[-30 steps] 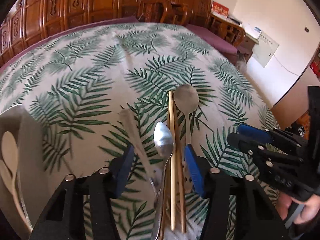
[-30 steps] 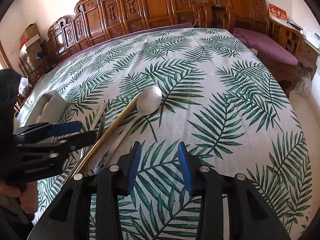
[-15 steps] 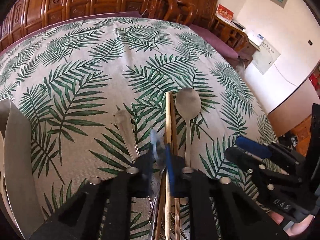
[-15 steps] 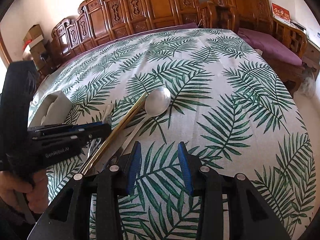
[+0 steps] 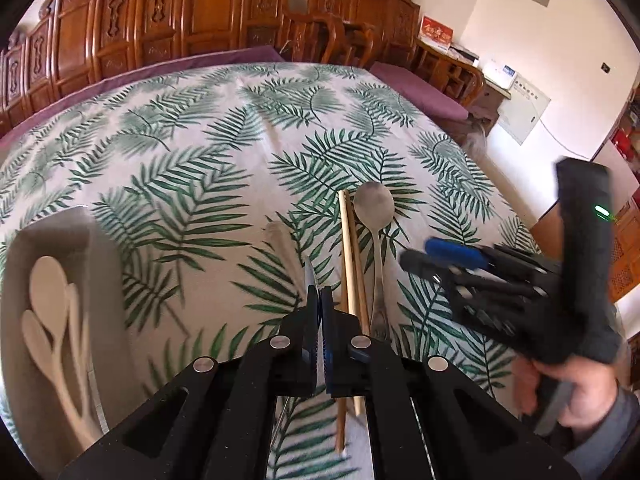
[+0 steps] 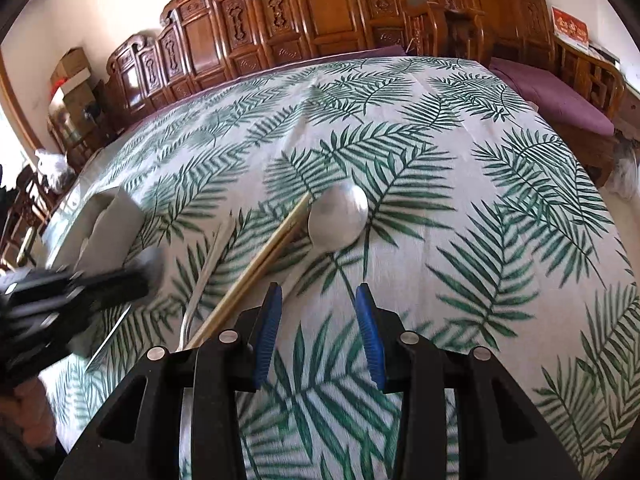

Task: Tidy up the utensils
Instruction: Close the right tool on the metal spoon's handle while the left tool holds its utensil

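The left hand-held gripper [image 5: 320, 300] was clenched tight on a small shiny steel spoon [image 5: 310, 276], whose bowl stood edge-on just above the blue pads. Whether the spoon was clear of the cloth, I couldn't tell. Just to the right of it on the desk [image 5: 200, 152], covered in a white cloth with green palm leaves, a pair of golden metal chopsticks [image 5: 349, 256] lay side by side, pointing toward the far edge. Touching their right side lay a large grey steel spoon [image 5: 374, 208], bowl toward the far edge, handle toward the near edge. To the left of the clenched pads a blurred silvery metal utensil handle [image 5: 278, 236] rested on the cloth. Over by the left edge sat a grey tray [image 5: 102, 264] with pale wooden spoons [image 5: 48, 292] lying in it.

The right hand-held gripper [image 6: 318, 332] hung released over the cloth near the near edge, blue pads apart with nothing between them; the large spoon's bowl lay beyond its tips, the chopsticks slanting away on its left. A person's hand [image 5: 576, 392] in a grey sleeve gripped its handle.
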Demonstrator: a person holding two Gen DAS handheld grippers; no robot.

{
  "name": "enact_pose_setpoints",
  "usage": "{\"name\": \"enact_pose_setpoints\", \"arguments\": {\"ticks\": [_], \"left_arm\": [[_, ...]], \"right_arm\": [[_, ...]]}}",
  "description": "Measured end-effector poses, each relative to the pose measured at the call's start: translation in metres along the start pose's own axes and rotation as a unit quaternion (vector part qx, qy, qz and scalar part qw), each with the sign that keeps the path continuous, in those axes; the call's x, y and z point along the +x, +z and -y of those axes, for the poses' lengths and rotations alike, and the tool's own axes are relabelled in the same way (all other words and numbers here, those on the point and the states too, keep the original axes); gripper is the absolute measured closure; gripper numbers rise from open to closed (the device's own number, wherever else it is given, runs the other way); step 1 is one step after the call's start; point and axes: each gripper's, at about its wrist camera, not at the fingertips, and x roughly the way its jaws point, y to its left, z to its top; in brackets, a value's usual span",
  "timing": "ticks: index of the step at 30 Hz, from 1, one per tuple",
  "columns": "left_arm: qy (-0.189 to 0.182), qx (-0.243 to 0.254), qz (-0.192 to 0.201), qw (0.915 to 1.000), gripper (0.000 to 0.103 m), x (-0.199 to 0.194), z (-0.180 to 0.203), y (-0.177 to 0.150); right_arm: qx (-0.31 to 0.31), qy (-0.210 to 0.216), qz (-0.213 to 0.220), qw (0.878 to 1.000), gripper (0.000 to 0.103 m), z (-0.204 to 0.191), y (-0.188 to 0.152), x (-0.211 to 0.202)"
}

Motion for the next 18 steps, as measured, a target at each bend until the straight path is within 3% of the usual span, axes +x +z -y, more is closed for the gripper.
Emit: {"name": "enact_pose_setpoints", "arguments": {"ticks": [10, 16, 18], "left_arm": [[-0.003, 0.004, 0.028, 0.9996, 0.102, -0.018, -0.006, -0.003], [0.001, 0.007, 0.037, 0.9993, 0.102, -0.027, -0.006, -0.004], [0.001, 0.007, 0.042, 0.9991, 0.102, -0.031, -0.007, -0.004]], "right_arm": [[-0.024, -0.054, -0.019, 0.998, 0.06, -0.021, 0.01, 0.026], [-0.045, -0.077, -0.037, 0.995, 0.063, -0.035, 0.011, 0.031], [-0.059, -0.093, -0.044, 0.993, 0.069, -0.038, 0.011, 0.032]]}}
